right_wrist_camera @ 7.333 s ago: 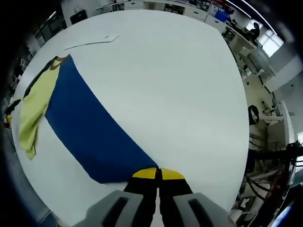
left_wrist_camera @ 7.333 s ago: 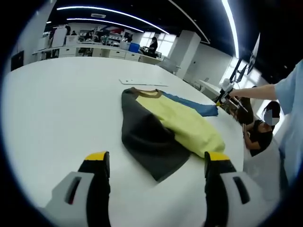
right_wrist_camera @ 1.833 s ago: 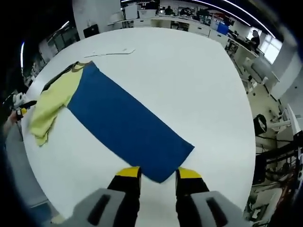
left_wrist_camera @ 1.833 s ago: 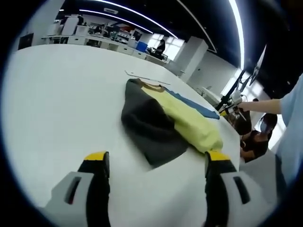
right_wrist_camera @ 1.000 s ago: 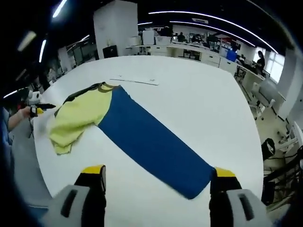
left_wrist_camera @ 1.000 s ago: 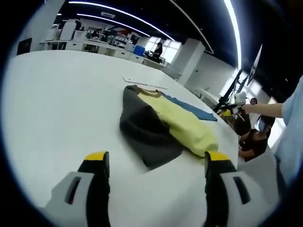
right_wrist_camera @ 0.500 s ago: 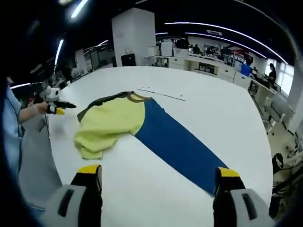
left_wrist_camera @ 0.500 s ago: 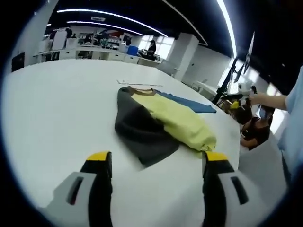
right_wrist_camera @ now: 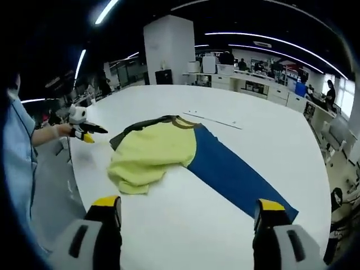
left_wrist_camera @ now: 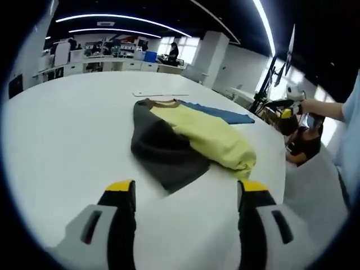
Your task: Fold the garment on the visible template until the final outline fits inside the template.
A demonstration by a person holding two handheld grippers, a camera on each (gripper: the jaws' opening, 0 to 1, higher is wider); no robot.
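Note:
A garment lies on the white table [left_wrist_camera: 62, 129], bunched at one end. Its dark grey part [left_wrist_camera: 163, 152] lies nearest my left gripper [left_wrist_camera: 185, 191], which hangs open just short of it with nothing between its jaws. A yellow part [left_wrist_camera: 205, 135] lies over the grey, and a blue part [left_wrist_camera: 219, 114] stretches flat beyond. In the right gripper view the yellow part [right_wrist_camera: 154, 149] is crumpled and the blue part [right_wrist_camera: 230, 169] runs toward my right gripper [right_wrist_camera: 188, 205], open and clear of the cloth. A thin pale template outline [right_wrist_camera: 214, 120] lies just past the collar [left_wrist_camera: 163, 103].
A hand holds the right gripper [left_wrist_camera: 278, 107] off the table's right edge. The left gripper [right_wrist_camera: 93, 132] shows past the table's left edge, held by a person in a light blue sleeve [right_wrist_camera: 17, 152]. Desks and people stand far behind.
My right gripper, earlier shut on the end of the blue part, has opened, let go and drawn back. The blue part now lies flat. My left gripper stayed open.

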